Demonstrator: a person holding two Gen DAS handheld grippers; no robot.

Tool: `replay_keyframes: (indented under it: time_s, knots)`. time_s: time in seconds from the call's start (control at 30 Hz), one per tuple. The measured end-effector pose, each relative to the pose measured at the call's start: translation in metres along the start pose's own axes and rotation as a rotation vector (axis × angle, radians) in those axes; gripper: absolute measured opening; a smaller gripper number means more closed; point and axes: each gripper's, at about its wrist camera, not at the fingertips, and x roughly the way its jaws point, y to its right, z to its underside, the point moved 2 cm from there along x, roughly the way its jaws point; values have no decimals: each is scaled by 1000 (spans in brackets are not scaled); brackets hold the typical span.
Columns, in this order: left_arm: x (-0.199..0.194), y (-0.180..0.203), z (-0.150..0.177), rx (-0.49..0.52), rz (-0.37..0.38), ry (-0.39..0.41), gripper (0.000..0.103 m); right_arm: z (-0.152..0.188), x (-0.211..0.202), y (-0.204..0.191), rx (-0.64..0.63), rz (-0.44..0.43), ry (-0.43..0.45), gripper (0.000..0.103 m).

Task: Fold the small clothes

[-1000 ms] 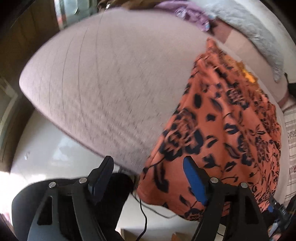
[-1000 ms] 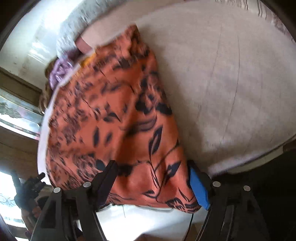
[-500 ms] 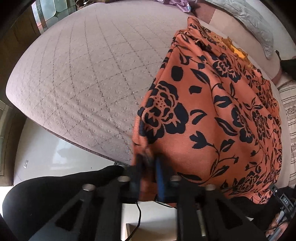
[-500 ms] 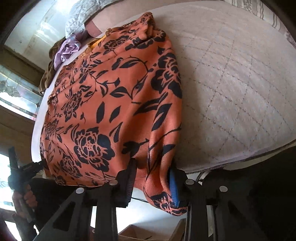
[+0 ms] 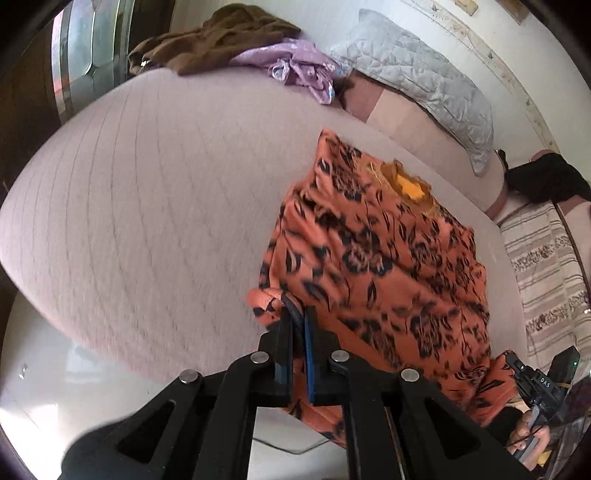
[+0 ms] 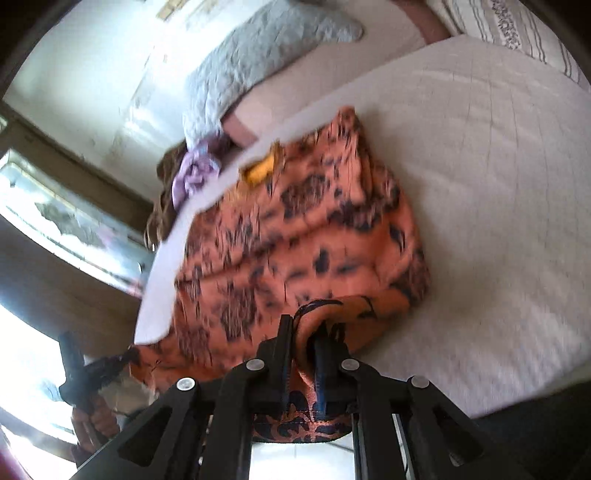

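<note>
Left wrist view: the left tongs (image 5: 297, 317) are clamped on the near hem of the orange floral garment (image 5: 380, 266), with a fold of cloth pinched between the two pads. The garment lies spread on the bed (image 5: 147, 192), its yellow-lined neckline toward the grey pillow (image 5: 424, 85). A brown cloth (image 5: 221, 33) and a purple cloth (image 5: 295, 66) lie at the far edge of the bed. The right tongs (image 5: 517, 365) appear at the lower right, at the garment's other near corner.

Right wrist view: the right tongs (image 6: 303, 332) are clamped on a bunched near corner of the garment (image 6: 295, 229); cloth hangs below the fingers. The left tongs (image 6: 122, 358) hold the opposite corner. Motion blur obscures fine detail.
</note>
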Motion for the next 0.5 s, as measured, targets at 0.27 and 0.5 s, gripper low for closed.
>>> replay_keyframes:
  time_s: [0.27,0.5]
  knots:
    - [57,-11,14,26,-120,-92,7,-9,56,52,219,4,-72,14]
    - [52,-17,21,-23,-59,-138,65,-8,39,47,239,-81,-96,69]
